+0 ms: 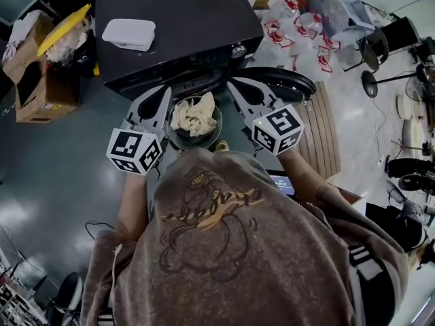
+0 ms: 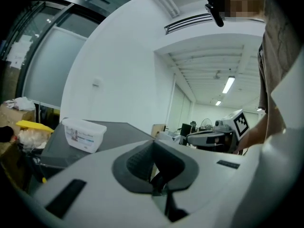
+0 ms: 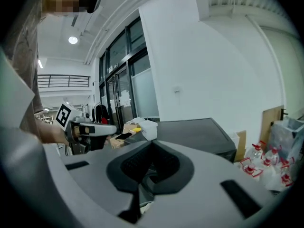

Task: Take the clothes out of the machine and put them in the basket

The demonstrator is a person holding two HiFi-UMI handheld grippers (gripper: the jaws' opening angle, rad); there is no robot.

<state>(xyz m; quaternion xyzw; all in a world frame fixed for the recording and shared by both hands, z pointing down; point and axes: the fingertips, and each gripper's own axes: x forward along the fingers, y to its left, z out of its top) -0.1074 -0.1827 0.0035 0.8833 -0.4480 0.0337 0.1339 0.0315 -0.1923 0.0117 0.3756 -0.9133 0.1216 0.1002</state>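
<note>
Evidently the cream cloth (image 1: 194, 114) has made it across: it lies heaped in the round dark basket (image 1: 170, 136) on the floor just in front of the black machine (image 1: 177, 26), whose door (image 1: 292, 81) hangs open to the right. From where I stand I'd call this the tail of one transfer, not the start of a reach.

The left gripper (image 1: 163, 95) and the right gripper (image 1: 236, 87) sit on either side of the basket, both pointing towards the machine, with the cloth between them and a little nearer the person than their tips. Neither tip rests on the heap.

In the left gripper view the left gripper (image 2: 153, 144) has its dark pads pressed together at the front. A pale sliver shows in the slit behind them; it may be a thin fold of cloth or only something beyond, and the view is too cramped to say. The right gripper (image 3: 149, 148) looks the same in its own view, pads meeting with nothing plainly caught, and a bit of pale cloth showing low down past them.

Next, I'd judge, comes a turn back to the machine's opening beside the door. That calls for spreading the jaws first, then going in low and level, clear of the basket rim and the door edge.
</note>
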